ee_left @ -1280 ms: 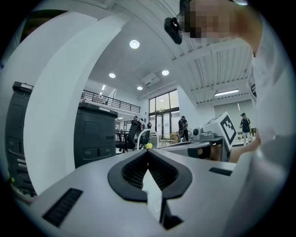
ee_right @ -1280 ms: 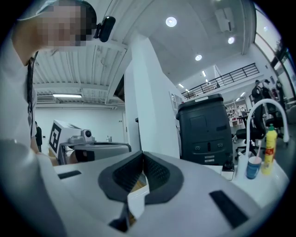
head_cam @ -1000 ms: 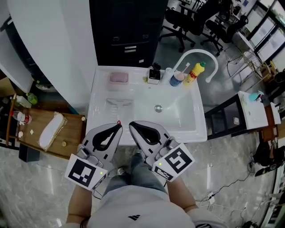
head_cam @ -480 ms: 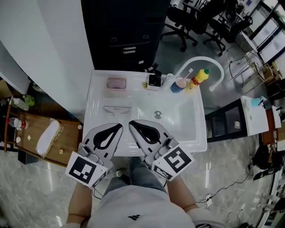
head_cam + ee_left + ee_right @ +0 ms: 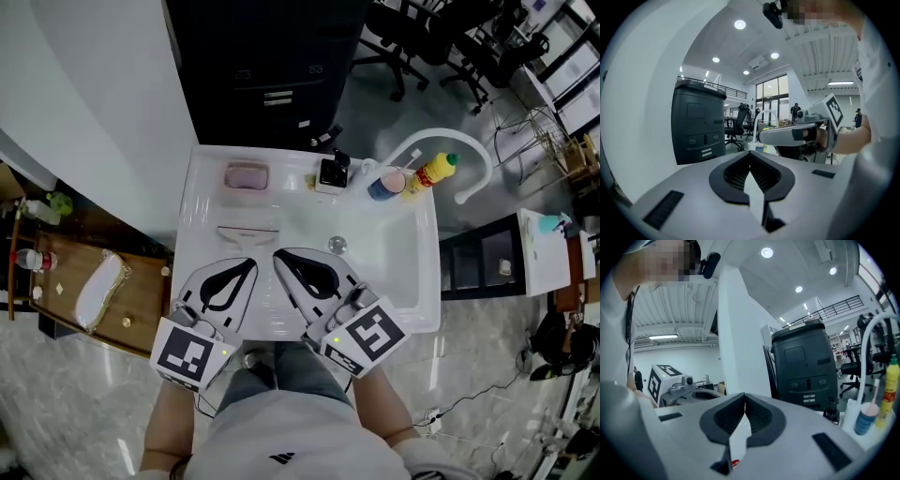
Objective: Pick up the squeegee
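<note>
The squeegee (image 5: 247, 228) is a pale, clear piece lying flat on the left side of the white sink (image 5: 212, 202), just ahead of my left gripper. My left gripper (image 5: 251, 263) hovers over the sink's front left part, jaws shut with nothing between them (image 5: 750, 153). My right gripper (image 5: 277, 253) is close beside it, pointing at the basin, its jaws also shut and empty (image 5: 744, 394). Both point nearly level. The squeegee does not show in either gripper view.
A pink soap bar (image 5: 247, 175), a black holder (image 5: 331, 172), a blue cup (image 5: 386, 184), a yellow bottle (image 5: 433, 172) and a white curved faucet (image 5: 450, 141) line the sink's back. The drain (image 5: 336, 245) is mid-basin. A black cabinet (image 5: 272, 66) stands behind, a wooden table (image 5: 94, 291) to the left.
Both grippers have advanced side by side from the sink's front edge to over the sink, closer to the squeegee. Their jaws stayed shut.
</note>
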Available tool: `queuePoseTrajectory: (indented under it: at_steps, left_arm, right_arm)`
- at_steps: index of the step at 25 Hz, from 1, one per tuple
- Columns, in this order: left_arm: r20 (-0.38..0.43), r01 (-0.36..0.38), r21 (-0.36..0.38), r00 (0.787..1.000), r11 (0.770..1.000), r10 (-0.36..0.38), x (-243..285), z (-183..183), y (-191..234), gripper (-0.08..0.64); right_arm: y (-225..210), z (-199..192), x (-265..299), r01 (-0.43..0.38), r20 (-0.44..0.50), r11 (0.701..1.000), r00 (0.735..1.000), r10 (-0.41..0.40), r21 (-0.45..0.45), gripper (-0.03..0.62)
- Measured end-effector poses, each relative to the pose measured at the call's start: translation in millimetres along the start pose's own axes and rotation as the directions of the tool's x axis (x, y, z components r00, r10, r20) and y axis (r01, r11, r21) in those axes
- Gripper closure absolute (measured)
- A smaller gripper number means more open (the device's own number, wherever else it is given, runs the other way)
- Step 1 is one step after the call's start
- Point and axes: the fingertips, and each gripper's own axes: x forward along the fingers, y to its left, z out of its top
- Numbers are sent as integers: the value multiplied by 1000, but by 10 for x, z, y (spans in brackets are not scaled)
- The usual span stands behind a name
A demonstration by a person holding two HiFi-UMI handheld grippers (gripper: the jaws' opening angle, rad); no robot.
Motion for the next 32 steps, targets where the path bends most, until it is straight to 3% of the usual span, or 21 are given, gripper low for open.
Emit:
queuePoseTrajectory:
  at_steps: [16, 22, 30, 32]
  left_arm:
    - [-160, -85, 13, 983, 996, 86, 320, -601, 257, 546]
    - [-231, -97, -48, 969, 994, 83, 398, -895, 303, 546]
    - [-343, -125, -99, 936, 987, 84, 517, -1307, 406, 540]
    - [-378, -130, -117, 923, 985, 77, 545, -1441, 413, 502]
  right_arm:
    - [-268, -451, 235, -26, -72, 996, 997, 32, 83, 581]
    - [-327, -566, 266, -25, -83, 993, 996, 35, 113, 581]
    - [-399, -621, 285, -21, -96, 992, 995, 33, 122, 581]
    - [-414, -628, 288, -19, -99, 992, 995, 31, 121, 581]
